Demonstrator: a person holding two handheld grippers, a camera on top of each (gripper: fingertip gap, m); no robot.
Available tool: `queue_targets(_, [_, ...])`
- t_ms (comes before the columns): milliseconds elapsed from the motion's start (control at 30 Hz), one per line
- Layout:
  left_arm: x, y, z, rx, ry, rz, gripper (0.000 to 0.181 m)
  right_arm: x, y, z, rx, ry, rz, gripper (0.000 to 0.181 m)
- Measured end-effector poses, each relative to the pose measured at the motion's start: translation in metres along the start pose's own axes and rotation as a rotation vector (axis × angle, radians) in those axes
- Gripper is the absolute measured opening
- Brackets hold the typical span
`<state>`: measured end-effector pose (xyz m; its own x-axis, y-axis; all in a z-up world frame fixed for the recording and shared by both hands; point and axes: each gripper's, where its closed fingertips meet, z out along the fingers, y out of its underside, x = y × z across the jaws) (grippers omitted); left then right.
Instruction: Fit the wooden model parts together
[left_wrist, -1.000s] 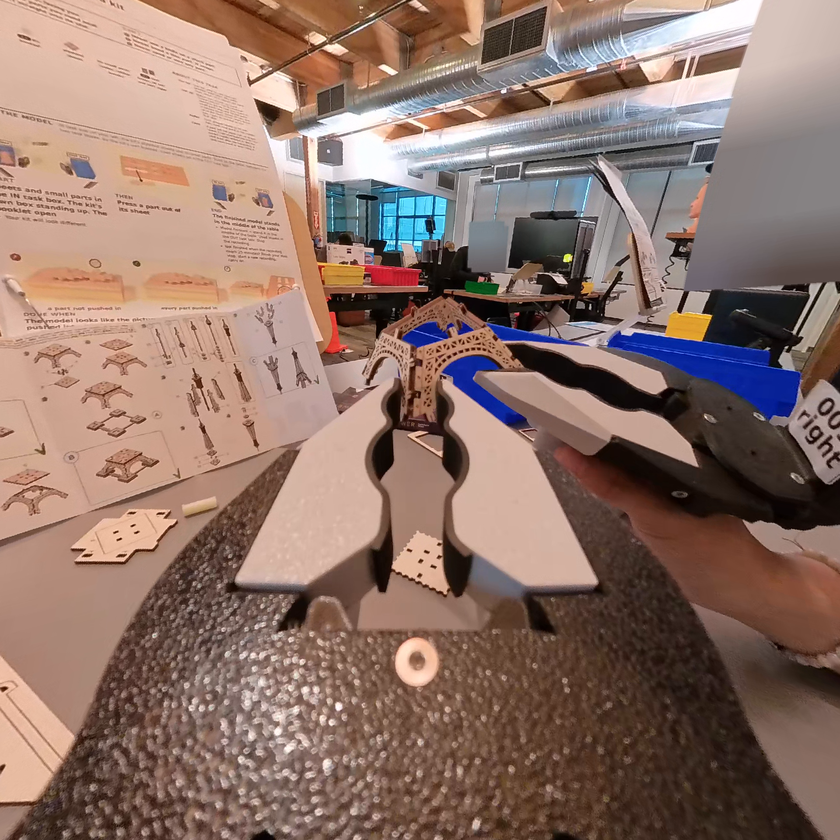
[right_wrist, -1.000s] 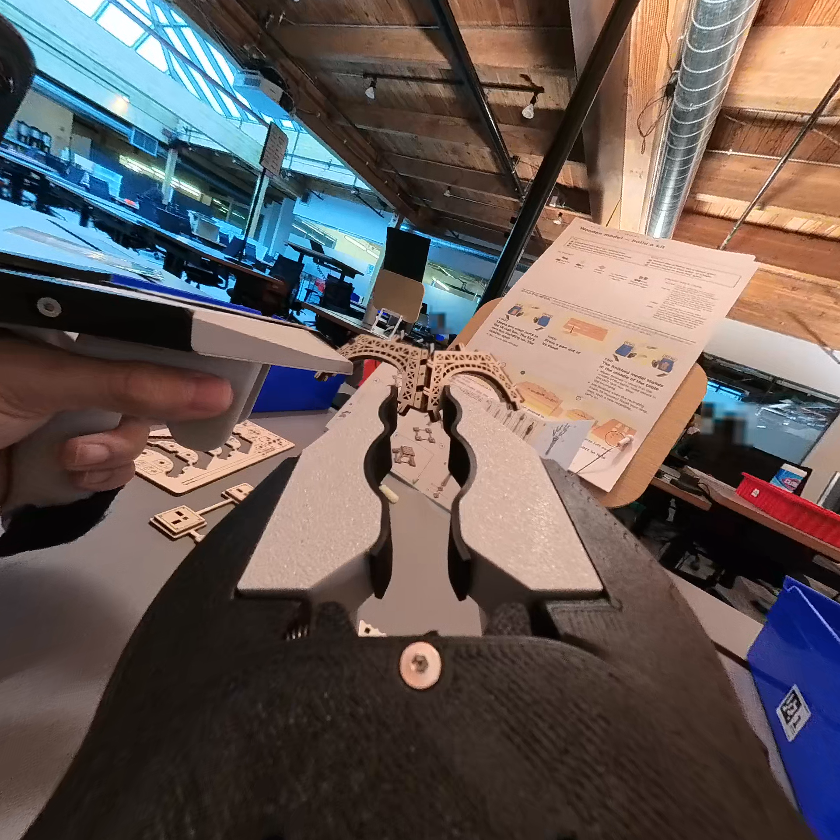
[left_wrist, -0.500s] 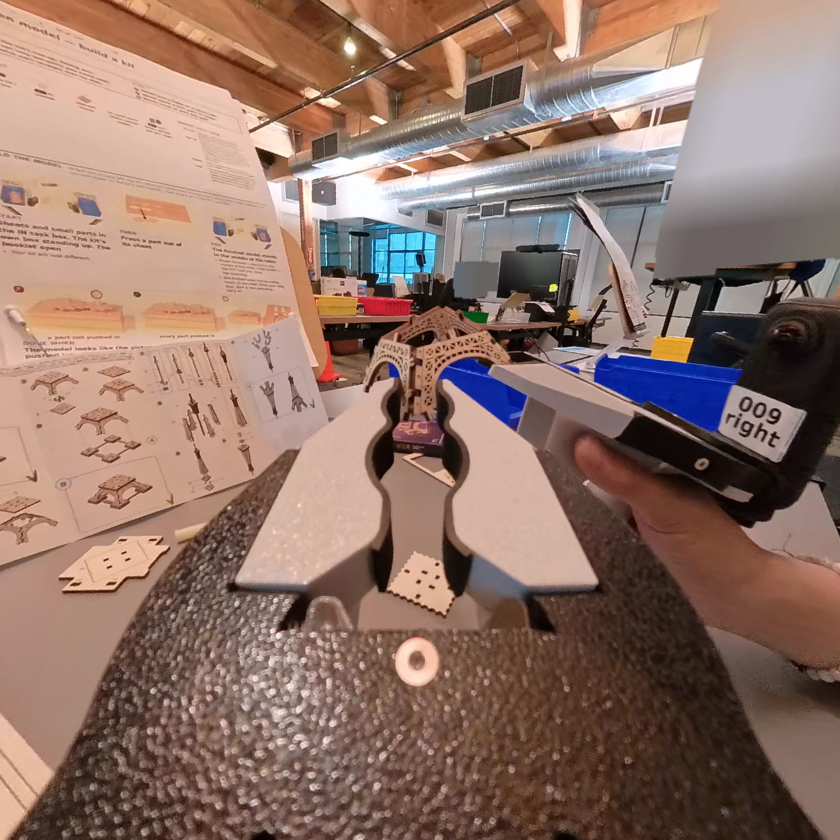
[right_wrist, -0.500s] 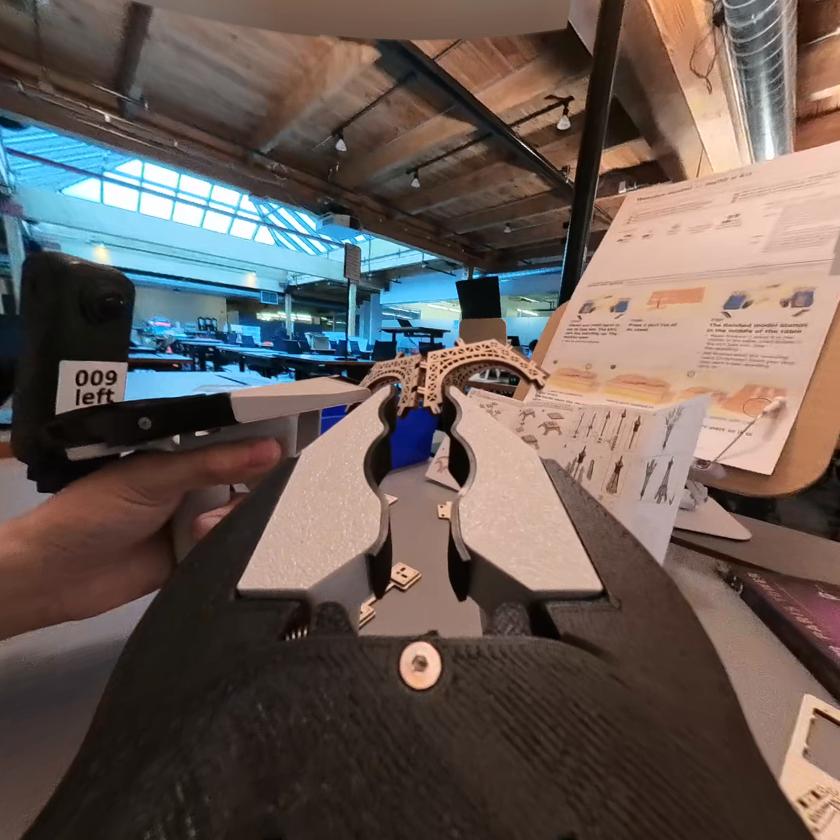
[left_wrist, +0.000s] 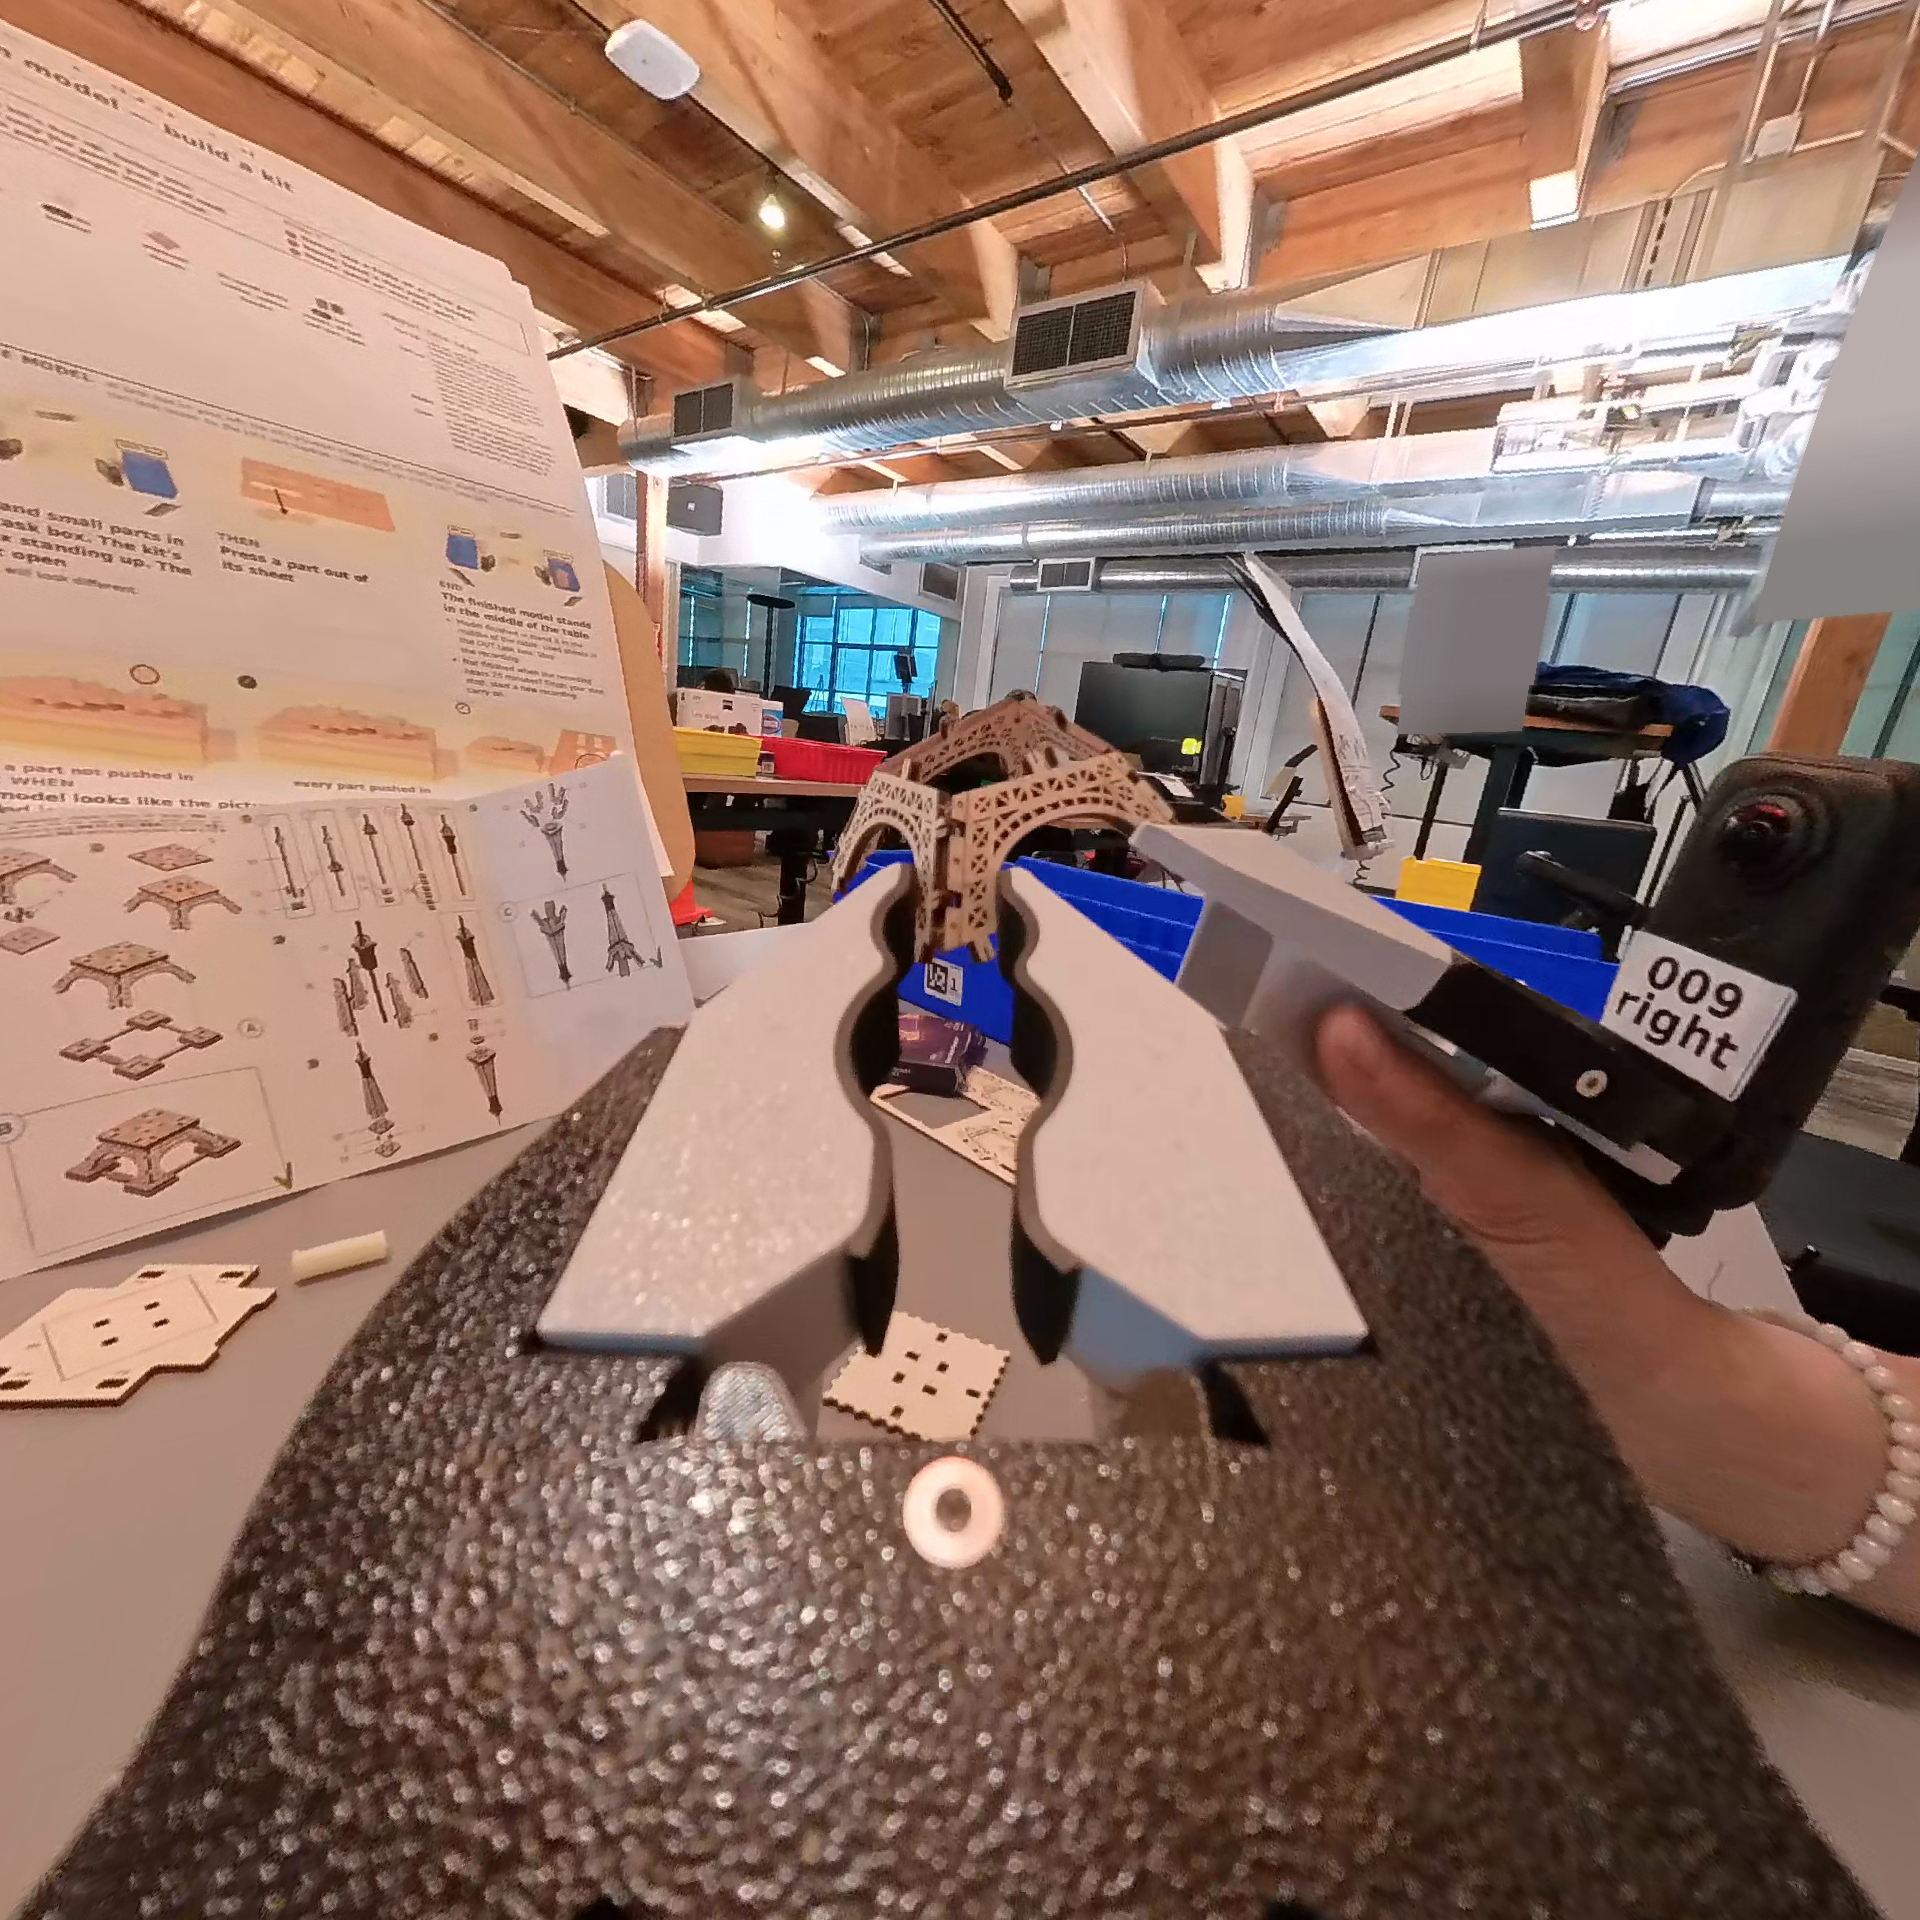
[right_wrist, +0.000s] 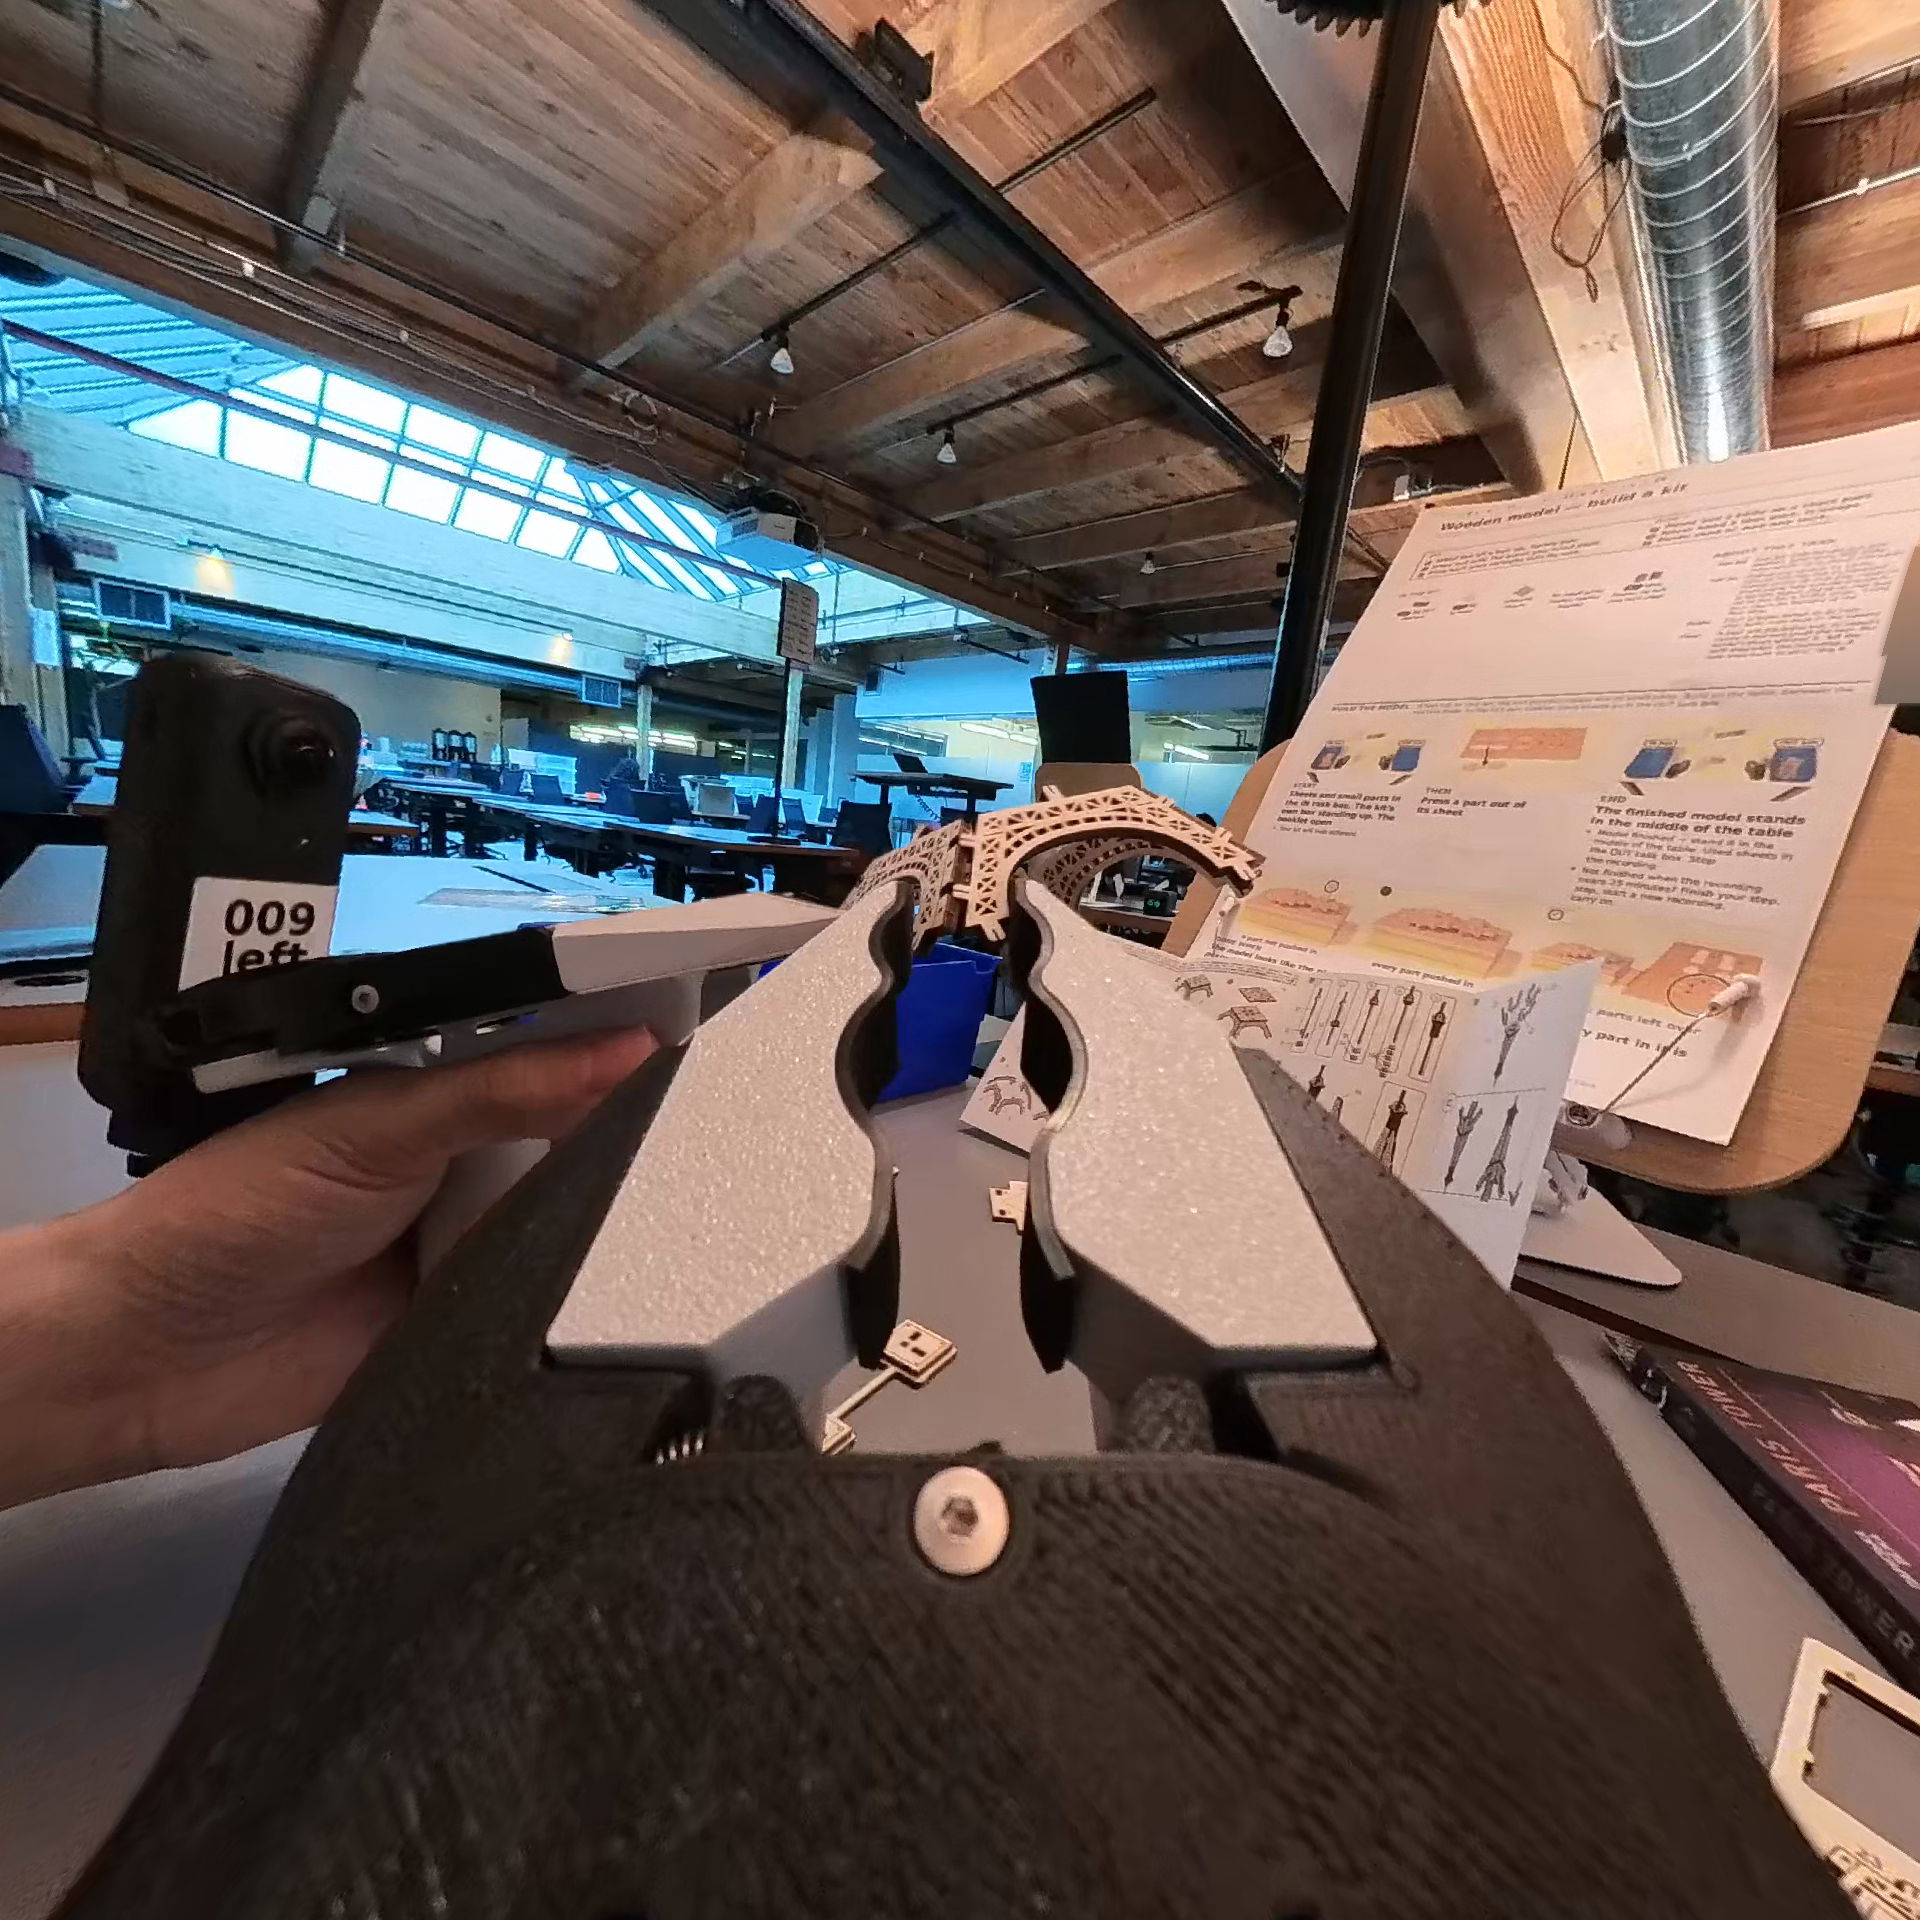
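A wooden lattice arch assembly, a tower base (left_wrist: 987, 800), is held above the grey table between both grippers. My left gripper (left_wrist: 951, 899) is shut on one of its legs. My right gripper (right_wrist: 961, 909) is shut on the same assembly (right_wrist: 1091, 842) at a joint between two arches. The right gripper also shows in the left wrist view (left_wrist: 1299, 935), coming in from the right in a person's hand. The left gripper shows in the right wrist view (right_wrist: 623, 966), coming in from the left. A small square wooden plate with holes (left_wrist: 920, 1387) lies on the table below the left fingers.
A flat wooden plate (left_wrist: 125, 1330) and a white peg (left_wrist: 338, 1257) lie at the left. An instruction sheet (left_wrist: 260, 520) and an open booklet (left_wrist: 312, 987) stand behind them. Blue bins (left_wrist: 1122, 920) stand beyond. A key-shaped part (right_wrist: 904, 1361) and a dark box (right_wrist: 1818, 1475) lie on the table. Left and right tips are no more than a few centimetres apart.
The right gripper has rolled from on edge to lying flat and swung round beside the left one. The arch assembly stays gripped by both and has turned a little.
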<state>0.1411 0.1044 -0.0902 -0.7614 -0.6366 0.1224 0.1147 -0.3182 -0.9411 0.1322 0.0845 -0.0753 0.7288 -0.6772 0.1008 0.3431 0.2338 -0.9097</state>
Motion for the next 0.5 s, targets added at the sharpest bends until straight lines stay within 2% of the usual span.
queue_targets(200, [-0.0022, 0.0010, -0.0004, -0.005, -0.009, 0.004, 0.011, 0.0002, 0.0012, 0.0007, -0.001, -0.013, 0.060, 0.015])
queue_targets(500, [-0.0007, 0.0002, -0.0010, 0.037, 0.013, -0.038, 0.011, 0.0027, -0.0026, -0.0015, 0.085, -0.073, 0.318, 0.012])
